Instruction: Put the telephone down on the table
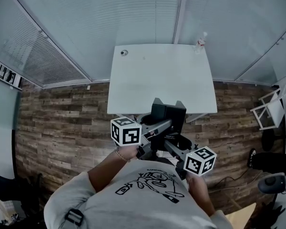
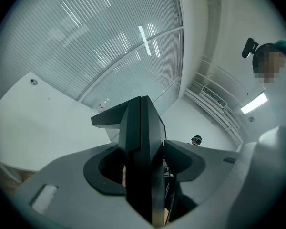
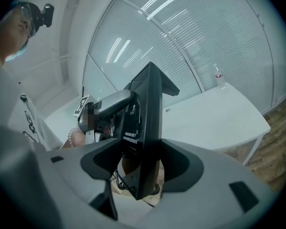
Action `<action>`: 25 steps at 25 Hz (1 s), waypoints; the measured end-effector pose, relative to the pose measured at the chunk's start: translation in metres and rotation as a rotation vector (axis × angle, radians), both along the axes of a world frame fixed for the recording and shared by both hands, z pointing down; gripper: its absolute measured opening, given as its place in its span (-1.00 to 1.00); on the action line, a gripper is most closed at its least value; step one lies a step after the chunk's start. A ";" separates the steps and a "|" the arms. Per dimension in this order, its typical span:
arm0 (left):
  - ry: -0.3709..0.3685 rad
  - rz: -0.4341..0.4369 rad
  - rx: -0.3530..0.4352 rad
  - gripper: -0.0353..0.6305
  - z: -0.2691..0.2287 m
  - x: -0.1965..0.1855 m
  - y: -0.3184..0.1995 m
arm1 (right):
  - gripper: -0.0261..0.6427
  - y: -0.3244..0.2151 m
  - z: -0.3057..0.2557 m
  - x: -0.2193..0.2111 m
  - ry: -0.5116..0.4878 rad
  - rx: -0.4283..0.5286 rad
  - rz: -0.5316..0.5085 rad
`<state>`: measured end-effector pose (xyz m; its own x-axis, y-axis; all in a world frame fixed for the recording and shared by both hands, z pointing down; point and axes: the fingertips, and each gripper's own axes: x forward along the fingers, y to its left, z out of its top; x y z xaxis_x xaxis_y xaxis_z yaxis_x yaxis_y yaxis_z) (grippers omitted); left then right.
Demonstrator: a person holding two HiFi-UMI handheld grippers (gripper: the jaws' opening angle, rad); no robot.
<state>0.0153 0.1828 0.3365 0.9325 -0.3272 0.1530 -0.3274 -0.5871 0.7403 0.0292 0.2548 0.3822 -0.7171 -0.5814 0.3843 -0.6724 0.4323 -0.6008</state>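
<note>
A black desk telephone [image 1: 168, 114] hangs in the air just before the near edge of the white table [image 1: 162, 80], held between both grippers. My left gripper [image 1: 163, 124] grips it from the left, my right gripper [image 1: 175, 150] from the lower right. In the left gripper view the telephone [image 2: 142, 142] stands edge-on between the jaws of the left gripper [image 2: 143, 163], which press its sides. The right gripper [image 3: 142, 162] clamps the telephone [image 3: 148, 123] the same way. A dark cord [image 3: 118, 181] dangles below it.
A small round object [image 1: 124, 53] lies at the table's far left corner and a small bottle [image 1: 200, 42] stands at its far right corner. A white chair [image 1: 269, 109] and dark gear [image 1: 272, 162] stand on the wood floor to the right. Glass walls with blinds close off the back.
</note>
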 end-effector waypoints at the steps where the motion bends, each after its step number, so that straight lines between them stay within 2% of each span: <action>1: -0.001 0.000 -0.002 -0.15 0.001 0.005 -0.003 | -0.18 -0.003 0.001 0.005 0.000 -0.002 0.000; 10: -0.006 -0.011 -0.011 -0.15 0.008 0.046 -0.029 | -0.18 -0.029 0.007 0.046 -0.006 -0.011 -0.012; 15: -0.014 -0.023 -0.053 -0.15 0.011 0.037 -0.092 | -0.18 -0.090 0.008 0.038 -0.012 -0.063 -0.023; 20: -0.026 -0.028 -0.050 -0.15 0.015 0.041 -0.082 | -0.18 -0.080 0.012 0.042 -0.022 -0.062 -0.026; 25: -0.023 -0.035 -0.068 -0.15 0.016 0.035 -0.095 | -0.18 -0.093 0.011 0.037 -0.025 -0.069 -0.030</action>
